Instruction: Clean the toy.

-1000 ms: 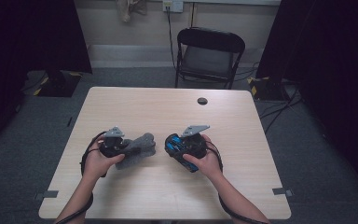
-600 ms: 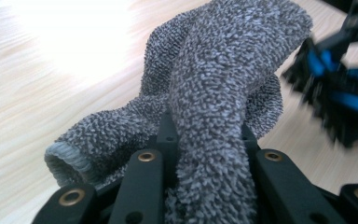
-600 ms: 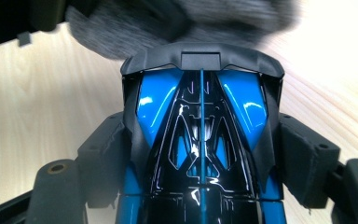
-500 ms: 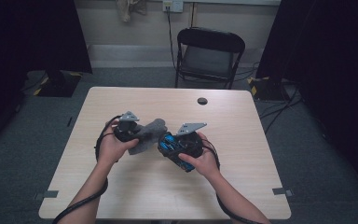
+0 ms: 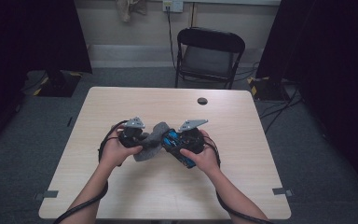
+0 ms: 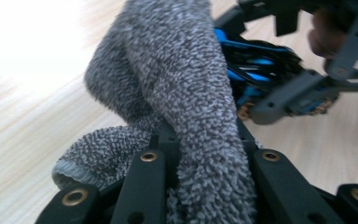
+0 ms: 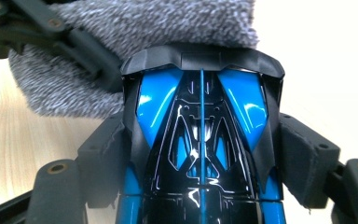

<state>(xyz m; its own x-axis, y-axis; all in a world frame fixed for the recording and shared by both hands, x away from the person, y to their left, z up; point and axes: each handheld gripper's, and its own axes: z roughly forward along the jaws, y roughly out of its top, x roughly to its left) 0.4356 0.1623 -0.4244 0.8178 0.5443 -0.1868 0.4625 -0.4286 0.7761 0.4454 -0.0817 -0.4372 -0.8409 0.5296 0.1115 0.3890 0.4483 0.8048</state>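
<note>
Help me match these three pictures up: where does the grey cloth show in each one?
High view: the grey cloth sits at table centre, between the left gripper and the right gripper.
Left gripper view: it rises up the middle, clamped in the black jaws.
Right gripper view: it lies across the top left.
Shared landmark: the blue and black toy car, held by the right gripper, touching the cloth.

Both forearms are bare, no sleeves. Left gripper [image 5: 137, 135] and right gripper [image 5: 182, 138] are black, each topped by a grey three-cornered plate. Black fingers [image 6: 144, 182] carry brass-ringed screw holes. Black cables trail beside the forearms.
</note>
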